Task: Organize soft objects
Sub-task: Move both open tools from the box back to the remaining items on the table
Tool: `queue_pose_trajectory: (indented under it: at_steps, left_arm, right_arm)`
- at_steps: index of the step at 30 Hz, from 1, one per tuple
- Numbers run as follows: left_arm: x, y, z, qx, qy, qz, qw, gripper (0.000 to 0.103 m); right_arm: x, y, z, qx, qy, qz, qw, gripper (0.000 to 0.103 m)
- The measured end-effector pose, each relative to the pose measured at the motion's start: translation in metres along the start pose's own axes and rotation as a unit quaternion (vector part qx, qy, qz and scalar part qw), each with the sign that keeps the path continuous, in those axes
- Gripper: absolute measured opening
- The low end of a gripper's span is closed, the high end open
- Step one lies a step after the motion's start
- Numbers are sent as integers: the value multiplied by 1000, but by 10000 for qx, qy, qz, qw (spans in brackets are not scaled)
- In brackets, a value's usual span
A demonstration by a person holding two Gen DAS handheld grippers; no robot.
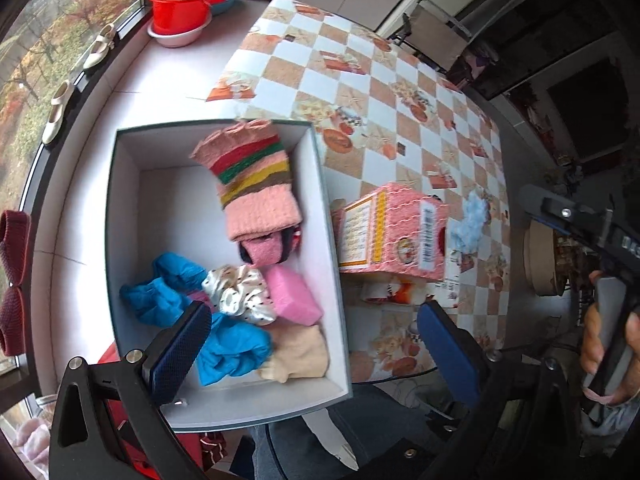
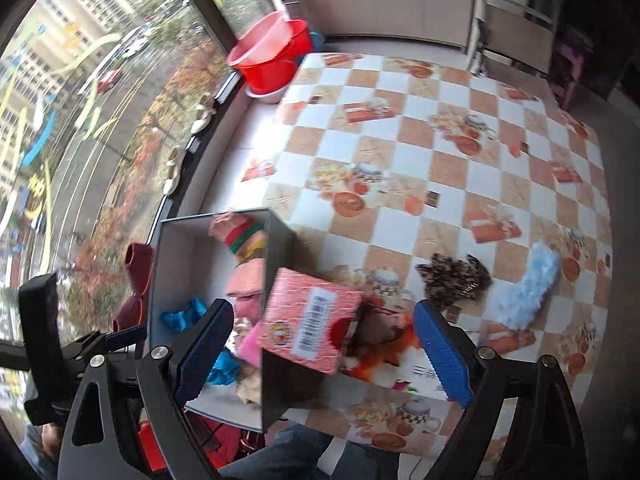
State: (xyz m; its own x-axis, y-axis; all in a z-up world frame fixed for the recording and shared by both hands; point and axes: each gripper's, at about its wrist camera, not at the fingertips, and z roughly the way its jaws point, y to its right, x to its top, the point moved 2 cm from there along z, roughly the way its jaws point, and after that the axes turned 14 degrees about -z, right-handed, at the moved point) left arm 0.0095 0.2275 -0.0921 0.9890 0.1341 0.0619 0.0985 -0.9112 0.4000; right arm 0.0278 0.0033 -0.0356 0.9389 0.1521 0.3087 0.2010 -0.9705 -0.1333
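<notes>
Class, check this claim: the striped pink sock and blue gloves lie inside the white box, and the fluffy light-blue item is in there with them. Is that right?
Not quite. The striped pink sock and blue gloves are in the white box, but the fluffy light-blue item lies outside it on the checked tablecloth, as the right wrist view shows.

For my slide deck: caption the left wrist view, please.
Open left gripper above a white box of soft items: striped sock, blue gloves, pink sponge.

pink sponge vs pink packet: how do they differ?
The pink sponge lies inside the box among other soft items; the pink packet sits outside on the checked tablecloth, beside the box wall. The sponge is plain; the packet is printed, with a barcode. Both are pink, blocky, and held by neither gripper.
</notes>
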Motion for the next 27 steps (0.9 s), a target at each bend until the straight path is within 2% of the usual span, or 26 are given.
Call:
queue_pose_trajectory:
  at_steps: [5,10,13,16,20,27]
  left_arm:
    - [5,64,8,-157,-177,545,9982,103]
    - [-1,131,35,-135,-462,1063,9932,103]
    - [-9,172,58,-106,-703,1325,9886,103]
    - [-15,206,91,-83,-1046,1307,9859,103]
    - [-15,239,137,362,-1186,1316,9835,103]
    - [1,255,202,1171,-1188,1192,9788,103]
  right_arm:
    - [-39,95,9,-355,-312,1178,9919,92]
    - [-96,172,29,-375,-784,2248,9705,92]
    - [-121,200,37,-385,-983,2455,9636,92]
    - [-136,222,49,-284,-1163,2601,9581,92]
    - [-149,246,59,-198,-1283,2782,9517,92]
    - [-149,271,72,-67,-1336,2861,9488,92]
